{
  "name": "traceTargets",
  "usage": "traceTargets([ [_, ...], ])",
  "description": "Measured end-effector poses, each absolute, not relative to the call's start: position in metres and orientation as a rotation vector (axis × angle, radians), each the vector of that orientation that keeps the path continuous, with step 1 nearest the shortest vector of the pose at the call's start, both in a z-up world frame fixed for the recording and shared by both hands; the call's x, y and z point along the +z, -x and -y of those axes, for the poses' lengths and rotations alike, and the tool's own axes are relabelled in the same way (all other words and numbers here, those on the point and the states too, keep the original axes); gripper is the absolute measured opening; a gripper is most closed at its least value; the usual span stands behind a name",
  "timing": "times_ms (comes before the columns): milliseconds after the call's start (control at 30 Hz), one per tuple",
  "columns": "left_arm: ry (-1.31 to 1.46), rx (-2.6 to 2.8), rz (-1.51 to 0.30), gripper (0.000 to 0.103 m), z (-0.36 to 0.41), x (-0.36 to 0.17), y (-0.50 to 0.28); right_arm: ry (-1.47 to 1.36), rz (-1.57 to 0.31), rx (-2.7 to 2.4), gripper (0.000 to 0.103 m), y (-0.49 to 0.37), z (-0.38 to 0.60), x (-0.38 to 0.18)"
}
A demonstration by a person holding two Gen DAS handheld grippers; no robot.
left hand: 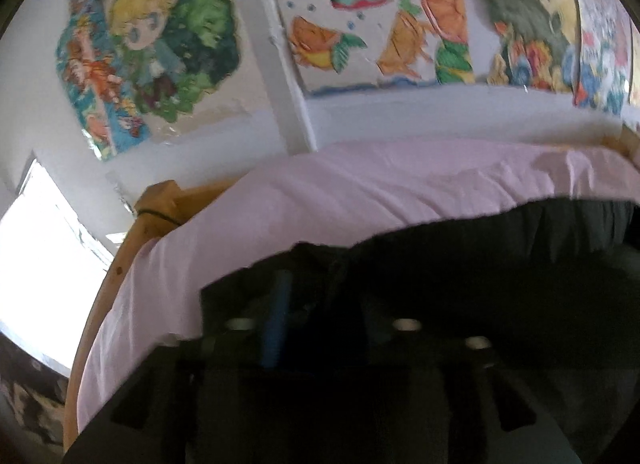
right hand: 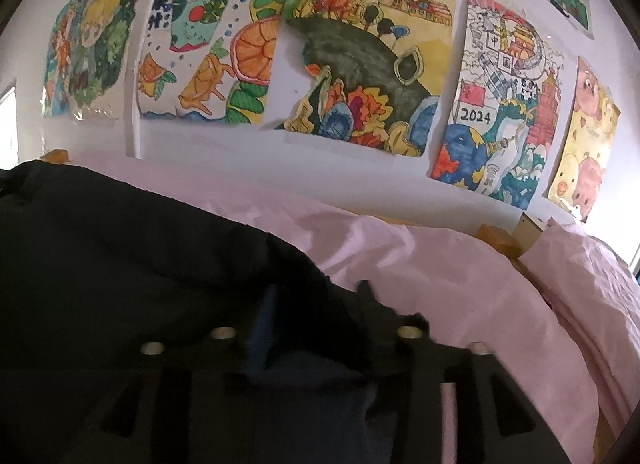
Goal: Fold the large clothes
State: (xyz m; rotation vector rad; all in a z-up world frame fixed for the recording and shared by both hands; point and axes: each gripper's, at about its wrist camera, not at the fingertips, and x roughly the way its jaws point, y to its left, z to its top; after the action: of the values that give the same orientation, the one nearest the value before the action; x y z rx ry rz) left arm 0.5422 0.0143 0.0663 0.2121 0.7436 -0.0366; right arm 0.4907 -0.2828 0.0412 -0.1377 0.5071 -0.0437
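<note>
Black padded fabric fills my left wrist view: the large dark garment [left hand: 480, 264] lies spread on the pink sheet [left hand: 320, 192], I judge for a flat fold. My left gripper [left hand: 324, 304] tilts down at its near edge, jaws parted, cloth bunched between them; whether the pads still bite is too dark and blurred to tell. From the right wrist, the garment [right hand: 140, 244] covers the pink bedding [right hand: 460, 276] below the wall drawings [right hand: 360, 64]. My right gripper [right hand: 316, 316] points shallowly down, jaws apart with a fold between; grip unclear.
</note>
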Motion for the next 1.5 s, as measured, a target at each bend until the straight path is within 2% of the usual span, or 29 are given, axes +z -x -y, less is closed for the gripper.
traceTargets([
  [33, -0.198, -0.031, -0.722, 0.060, -0.016, 0.071, -0.538, 0.136, -0.497, -0.046, 0.069, -0.489, 0.283, 0.044],
  [67, -0.173, -0.028, -0.683, 0.072, -0.019, 0.078, -0.529, 0.132, -0.477, -0.041, 0.079, -0.484, 0.283, 0.048],
  [100, -0.160, -0.021, -0.643, 0.082, -0.020, 0.084, -0.521, 0.132, -0.460, -0.032, 0.085, -0.480, 0.282, 0.052],
  [200, -0.142, -0.024, -0.528, 0.093, -0.020, 0.097, -0.496, 0.164, -0.446, -0.007, 0.090, -0.471, 0.278, 0.060],
  [367, -0.205, -0.196, -0.467, 0.095, 0.007, 0.092, -0.456, 0.217, -0.438, 0.117, 0.093, -0.454, 0.264, 0.065],
  [433, -0.275, -0.233, -0.483, 0.095, 0.021, 0.083, -0.451, 0.217, -0.426, 0.241, 0.098, -0.446, 0.260, 0.062],
  [633, -0.457, -0.231, -0.484, 0.095, 0.049, 0.049, -0.463, 0.178, -0.445, 0.305, 0.099, -0.455, 0.255, 0.044],
  [667, -0.457, -0.223, -0.483, 0.098, 0.049, 0.045, -0.471, 0.165, -0.449, 0.296, 0.099, -0.459, 0.254, 0.042],
  [733, -0.425, -0.206, -0.497, 0.102, 0.045, 0.039, -0.487, 0.150, -0.458, 0.273, 0.099, -0.468, 0.252, 0.038],
  [1100, -0.146, -0.242, -0.756, 0.102, 0.006, -0.003, -0.573, 0.112, -0.610, 0.252, 0.103, -0.535, 0.247, -0.012],
  [1500, -0.009, -0.298, -0.741, 0.102, -0.013, -0.016, -0.583, 0.054, -0.663, 0.264, 0.103, -0.553, 0.250, -0.032],
])
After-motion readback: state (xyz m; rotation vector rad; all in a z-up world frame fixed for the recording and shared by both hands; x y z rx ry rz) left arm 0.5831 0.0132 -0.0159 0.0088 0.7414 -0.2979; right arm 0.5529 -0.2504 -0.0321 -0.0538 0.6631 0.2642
